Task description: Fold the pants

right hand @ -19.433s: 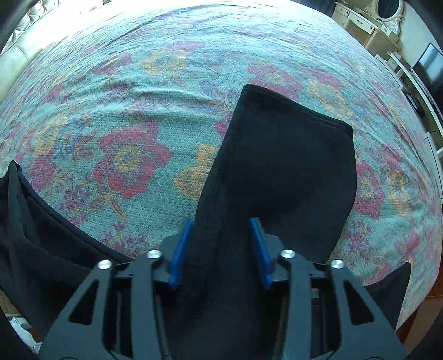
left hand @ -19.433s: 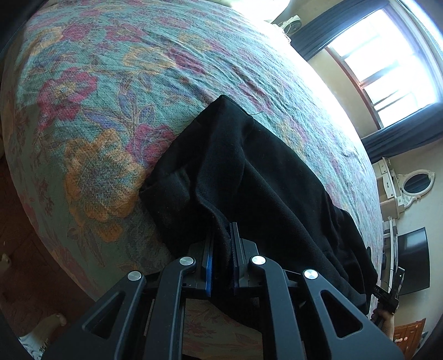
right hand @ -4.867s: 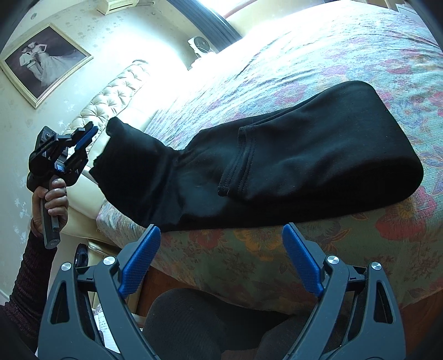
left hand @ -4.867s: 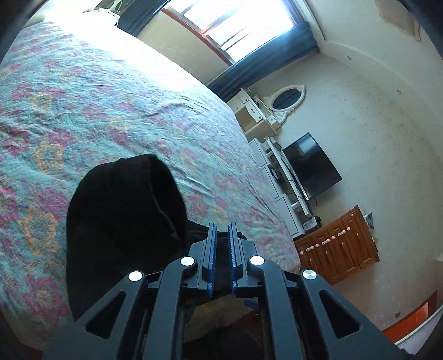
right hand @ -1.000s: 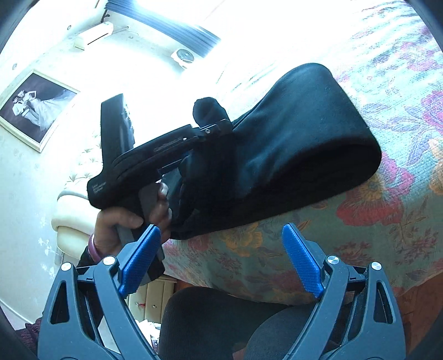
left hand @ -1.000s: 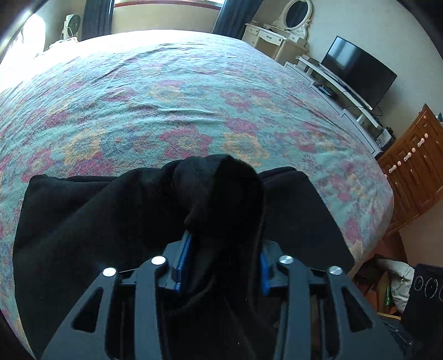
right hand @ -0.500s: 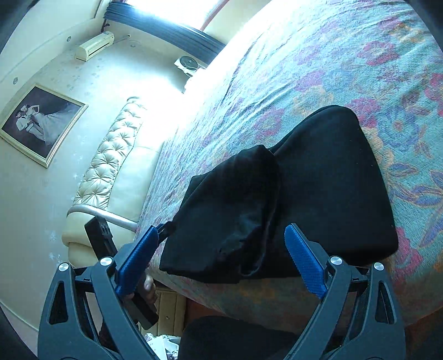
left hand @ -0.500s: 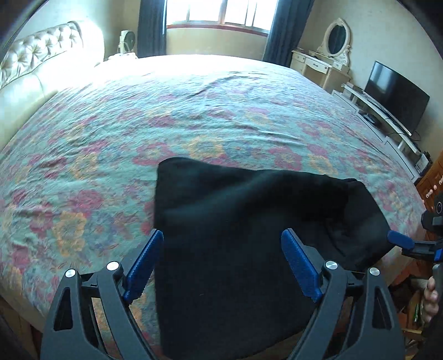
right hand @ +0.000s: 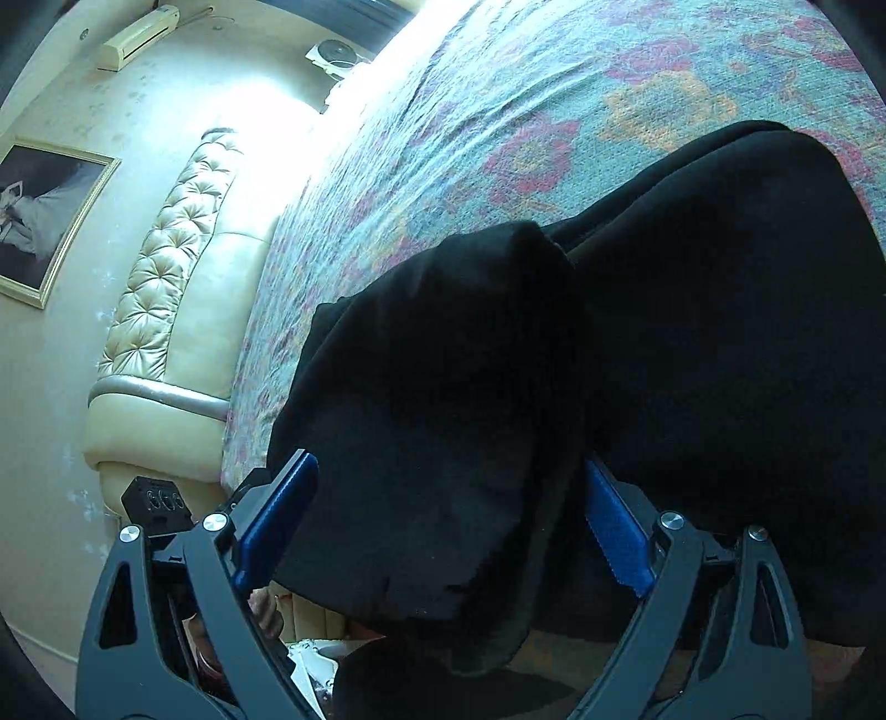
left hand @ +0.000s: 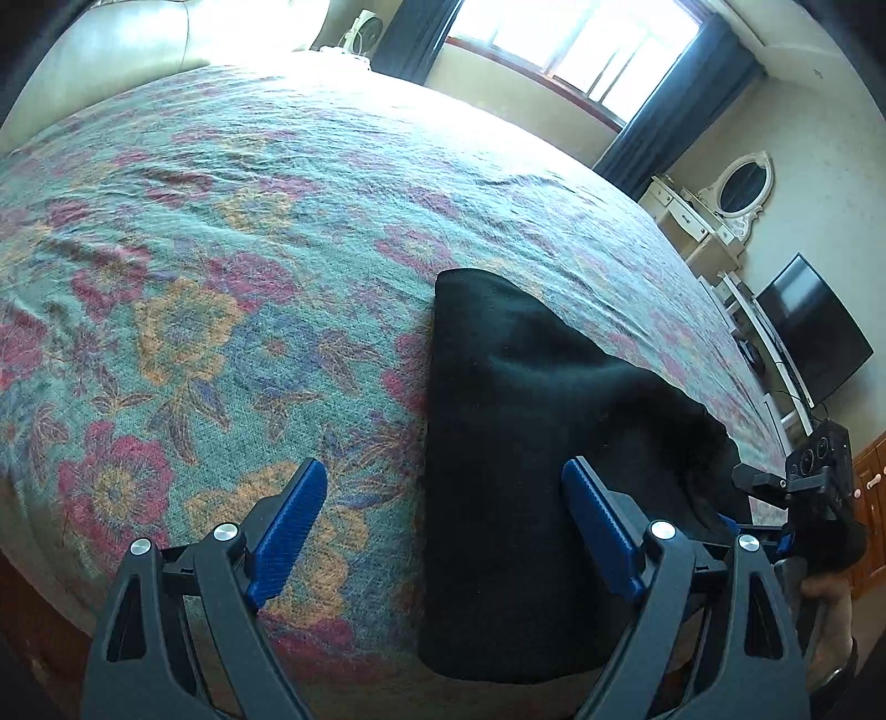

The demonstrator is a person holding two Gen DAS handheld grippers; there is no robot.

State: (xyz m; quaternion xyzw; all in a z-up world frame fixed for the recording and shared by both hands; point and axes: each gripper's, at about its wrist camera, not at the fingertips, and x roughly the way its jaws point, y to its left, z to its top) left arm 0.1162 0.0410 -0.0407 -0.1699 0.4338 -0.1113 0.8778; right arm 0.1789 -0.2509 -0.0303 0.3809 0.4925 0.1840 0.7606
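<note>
I count one pants [left hand: 515,443] bundle, folded, on one bed [left hand: 232,232]. Two tongs: left [left hand: 443,531], right [right hand: 443,526]. Beyond: one TV [left hand: 814,338], one oval mirror [left hand: 745,185], one fan [left hand: 354,30], one framed picture [right hand: 39,216].

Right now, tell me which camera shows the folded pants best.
Left wrist: the pants show nearly whole on the bedspread. Right wrist sees them too close, a bulging fold between the open right gripper.

Left claw [left hand: 443,531] let go — pants [left hand: 515,443] now folded.
</note>
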